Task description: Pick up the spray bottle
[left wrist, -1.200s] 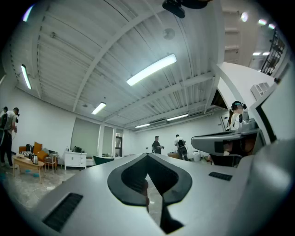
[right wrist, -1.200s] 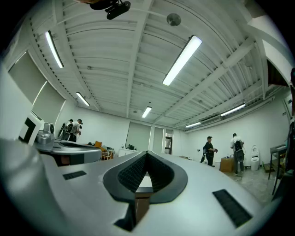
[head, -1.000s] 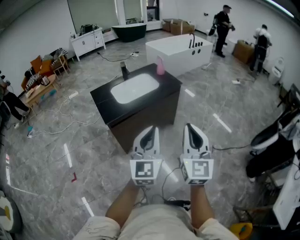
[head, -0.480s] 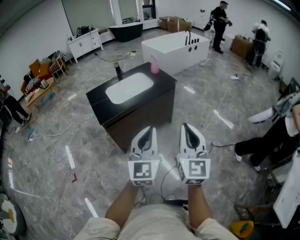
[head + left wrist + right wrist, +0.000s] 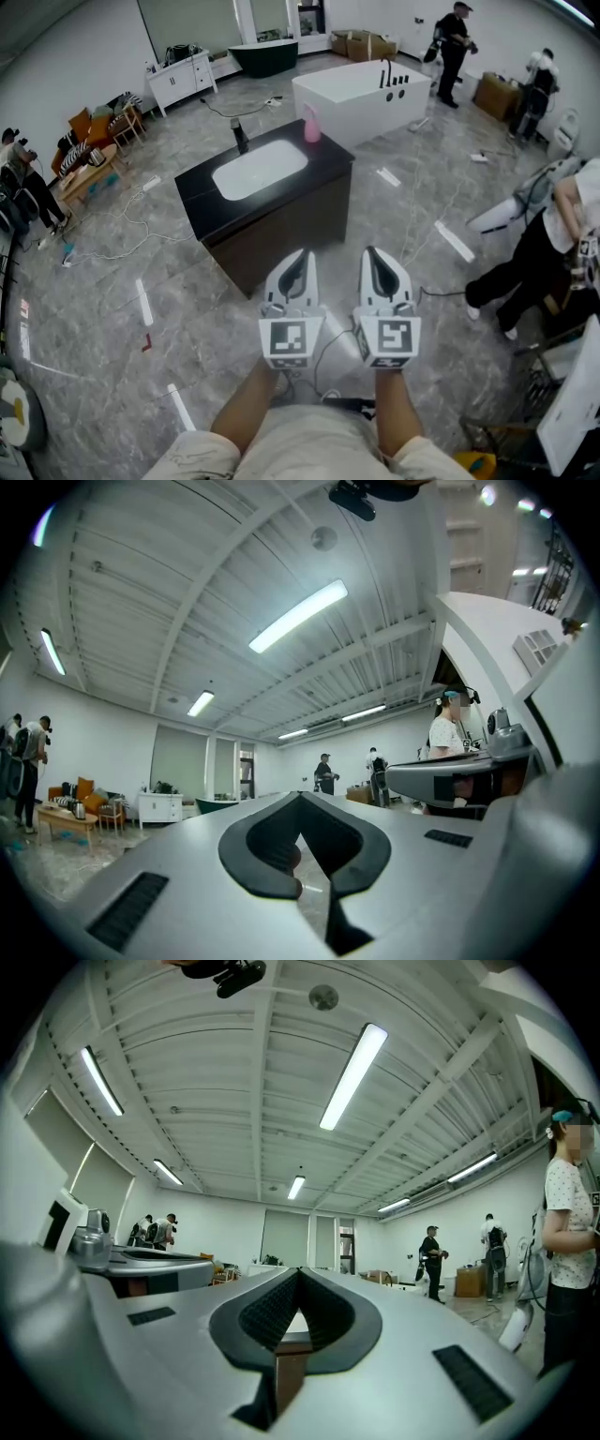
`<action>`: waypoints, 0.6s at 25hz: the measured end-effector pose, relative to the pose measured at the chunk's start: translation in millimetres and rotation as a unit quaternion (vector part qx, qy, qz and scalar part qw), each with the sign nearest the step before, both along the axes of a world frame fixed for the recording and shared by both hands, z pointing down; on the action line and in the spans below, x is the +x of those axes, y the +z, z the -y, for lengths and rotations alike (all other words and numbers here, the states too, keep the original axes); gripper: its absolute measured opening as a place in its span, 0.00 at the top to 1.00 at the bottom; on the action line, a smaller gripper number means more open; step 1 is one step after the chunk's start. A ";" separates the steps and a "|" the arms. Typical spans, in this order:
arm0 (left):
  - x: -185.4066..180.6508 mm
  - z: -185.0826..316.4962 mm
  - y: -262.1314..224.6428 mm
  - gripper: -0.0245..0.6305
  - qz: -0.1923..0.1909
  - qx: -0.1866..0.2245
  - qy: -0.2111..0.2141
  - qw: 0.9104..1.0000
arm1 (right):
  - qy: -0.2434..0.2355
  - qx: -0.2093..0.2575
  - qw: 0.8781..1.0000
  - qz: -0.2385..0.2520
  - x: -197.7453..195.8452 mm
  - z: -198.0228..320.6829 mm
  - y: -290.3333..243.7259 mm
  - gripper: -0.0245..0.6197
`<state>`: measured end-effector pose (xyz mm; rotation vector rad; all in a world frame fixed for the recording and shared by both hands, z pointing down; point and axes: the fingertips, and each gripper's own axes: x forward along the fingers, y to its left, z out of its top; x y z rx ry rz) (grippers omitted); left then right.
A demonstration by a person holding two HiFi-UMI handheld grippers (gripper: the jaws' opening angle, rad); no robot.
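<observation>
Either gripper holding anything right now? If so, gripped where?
Nothing is held. The left gripper and the right gripper both have their jaws shut with nothing between them. The pink bottle stands untouched on the black sink counter.

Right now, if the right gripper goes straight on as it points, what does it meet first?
Probably the vanity: its brown front shows through the right gripper's jaw gap, though depth is unclear.

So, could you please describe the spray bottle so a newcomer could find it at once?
Find the black vanity counter with the white basin, mid-floor. The spray bottle stands upright on its far corner, nearest the white bathtub. It is the only pink thing there; the faucet is black.
</observation>
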<state>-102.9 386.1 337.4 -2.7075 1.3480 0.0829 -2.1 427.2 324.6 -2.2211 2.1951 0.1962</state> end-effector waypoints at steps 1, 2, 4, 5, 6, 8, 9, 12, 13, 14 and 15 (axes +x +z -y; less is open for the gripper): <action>1.6 -0.6 0.9 0.96 0.002 -0.001 -0.002 1.000 | 0.000 0.000 1.000 0.001 1.9 -0.3 0.2 0.95; 3.5 -0.8 2.2 0.96 0.002 -0.002 -0.003 1.000 | 0.001 0.000 1.000 0.004 4.6 -0.5 0.3 0.95; 6.6 -0.6 5.2 0.96 0.002 -0.005 -0.005 1.000 | 0.004 -0.003 1.000 0.008 10.0 -0.7 1.5 0.95; 6.9 0.2 6.5 0.96 0.001 -0.006 -0.007 1.000 | 0.006 -0.005 1.000 0.009 11.4 0.0 3.3 0.95; 6.6 1.9 7.7 0.96 -0.001 -0.006 -0.008 1.000 | 0.006 -0.007 1.000 0.009 11.4 1.8 5.3 0.95; 5.9 8.6 10.4 0.96 -0.005 -0.009 -0.007 1.000 | 0.005 -0.011 1.000 0.008 9.7 8.8 8.8 0.95; 5.8 13.5 11.8 0.96 -0.006 -0.010 -0.006 1.000 | 0.006 -0.013 1.000 0.007 8.7 14.0 10.7 0.95; 6.4 32.2 15.8 0.96 -0.009 -0.013 -0.001 1.000 | 0.008 -0.021 1.000 0.001 6.0 33.2 14.5 0.95; 6.8 39.6 16.5 0.96 -0.009 -0.014 0.001 1.000 | 0.009 -0.024 1.000 -0.002 5.6 40.5 15.7 0.95; 6.7 47.6 16.7 0.96 -0.008 -0.014 0.003 1.000 | 0.011 -0.027 1.000 -0.004 4.9 48.5 16.8 0.95; 6.3 56.4 16.6 0.96 -0.009 -0.014 0.005 1.000 | 0.010 -0.026 1.000 -0.006 3.3 57.5 17.2 0.95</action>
